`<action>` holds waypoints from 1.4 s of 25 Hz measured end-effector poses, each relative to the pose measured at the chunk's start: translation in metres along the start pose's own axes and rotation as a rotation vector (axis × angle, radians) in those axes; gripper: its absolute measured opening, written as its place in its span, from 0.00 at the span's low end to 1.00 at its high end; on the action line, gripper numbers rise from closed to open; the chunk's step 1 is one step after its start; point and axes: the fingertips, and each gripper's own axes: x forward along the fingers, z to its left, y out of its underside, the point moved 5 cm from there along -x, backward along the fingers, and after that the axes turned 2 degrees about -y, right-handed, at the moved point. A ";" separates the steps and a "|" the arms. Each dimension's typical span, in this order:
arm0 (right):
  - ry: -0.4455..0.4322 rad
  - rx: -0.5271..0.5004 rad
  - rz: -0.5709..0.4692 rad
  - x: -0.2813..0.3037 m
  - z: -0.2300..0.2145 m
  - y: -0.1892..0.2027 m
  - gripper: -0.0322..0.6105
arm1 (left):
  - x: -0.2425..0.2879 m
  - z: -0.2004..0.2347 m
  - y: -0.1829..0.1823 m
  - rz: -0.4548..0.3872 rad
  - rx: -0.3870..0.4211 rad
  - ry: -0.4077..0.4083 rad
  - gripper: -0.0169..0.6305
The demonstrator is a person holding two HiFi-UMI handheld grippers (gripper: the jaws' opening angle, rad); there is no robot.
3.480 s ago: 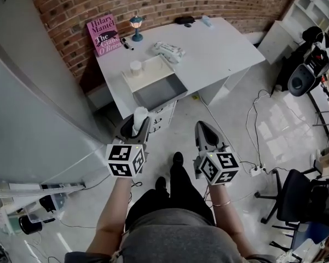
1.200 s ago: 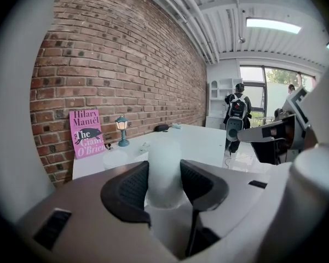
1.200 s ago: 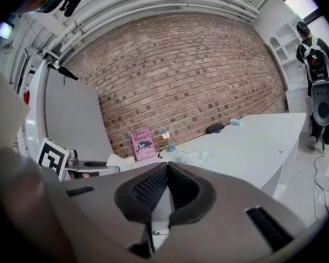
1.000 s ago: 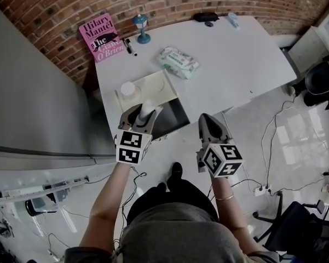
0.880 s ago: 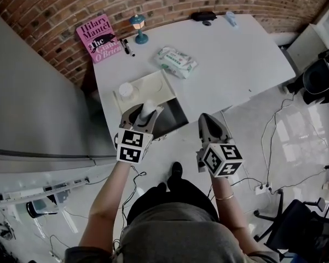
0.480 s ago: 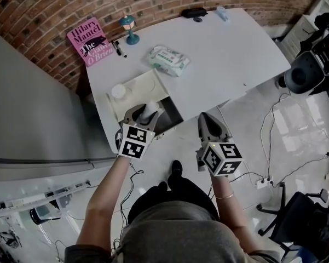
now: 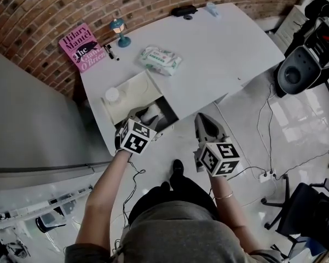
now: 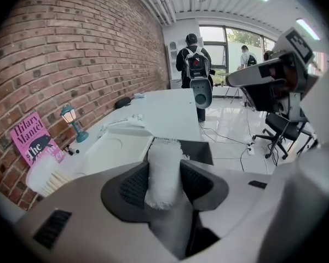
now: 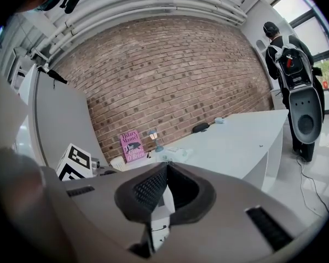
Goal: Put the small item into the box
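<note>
white desk (image 7: 224, 48) set against a red brick wall (image 7: 55, 4), glossy white floor (image 7: 246, 125) around it with cables and a power strip (image 7: 269, 175). grey panel (image 7: 27, 114) off the desk's left edge, black and grey machine (image 7: 295, 73) past its right edge, office chair (image 7: 301, 201) on the floor well away from the desk.

back left corner: pink book (image 7: 82, 45) against the wall, small blue lamp (image 7: 119, 32) and a marker (image 7: 109, 52) beside it. wipes pack (image 7: 160, 59) mid desk. black thing (image 7: 183, 10) at the back edge, too small to name.

open box (image 7: 132, 92) at the near left corner, round white thing (image 7: 112, 95) in its cream part.

left gripper (image 7: 144, 115) over the box's dark opening, fingers (image 8: 132, 188) clamped on a white roll (image 8: 163, 171) that sticks out ahead of them; can't tell if the roll touches the box.

right gripper (image 7: 203, 120) off the desk's near edge, above the floor, fingers (image 9: 148, 188) closed together with nothing in them.
</note>
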 end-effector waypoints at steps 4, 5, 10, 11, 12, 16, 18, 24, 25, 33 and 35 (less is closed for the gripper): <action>0.018 0.007 0.000 -0.005 -0.003 0.002 0.04 | 0.009 -0.004 0.003 0.043 0.010 0.030 0.31; 0.023 0.009 -0.001 -0.006 -0.004 0.002 0.04 | 0.011 -0.004 0.004 0.055 0.015 0.035 0.31; 0.045 0.013 -0.005 -0.015 -0.006 0.005 0.04 | 0.020 -0.006 0.006 0.094 0.040 0.048 0.31; 0.048 0.013 -0.004 -0.015 -0.006 0.005 0.04 | 0.022 -0.006 0.007 0.102 0.041 0.053 0.31; 0.049 0.013 -0.003 -0.016 -0.005 0.006 0.04 | 0.023 -0.007 0.008 0.112 0.044 0.059 0.31; 0.049 0.013 0.001 -0.018 -0.003 0.008 0.04 | 0.030 -0.010 0.013 0.163 0.066 0.087 0.31; 0.048 0.012 0.005 -0.018 -0.002 0.010 0.04 | 0.032 -0.010 0.014 0.182 0.077 0.095 0.31; 0.051 0.011 0.014 -0.018 0.001 0.014 0.04 | 0.038 -0.012 0.019 0.210 0.104 0.112 0.31; 0.050 0.010 0.015 -0.018 0.002 0.014 0.04 | 0.039 -0.012 0.019 0.213 0.107 0.116 0.31; 0.042 0.019 0.031 -0.019 0.005 0.019 0.04 | 0.045 -0.016 0.023 0.236 0.136 0.118 0.31; 0.041 0.019 0.032 -0.018 0.005 0.019 0.04 | 0.047 -0.016 0.024 0.243 0.133 0.120 0.31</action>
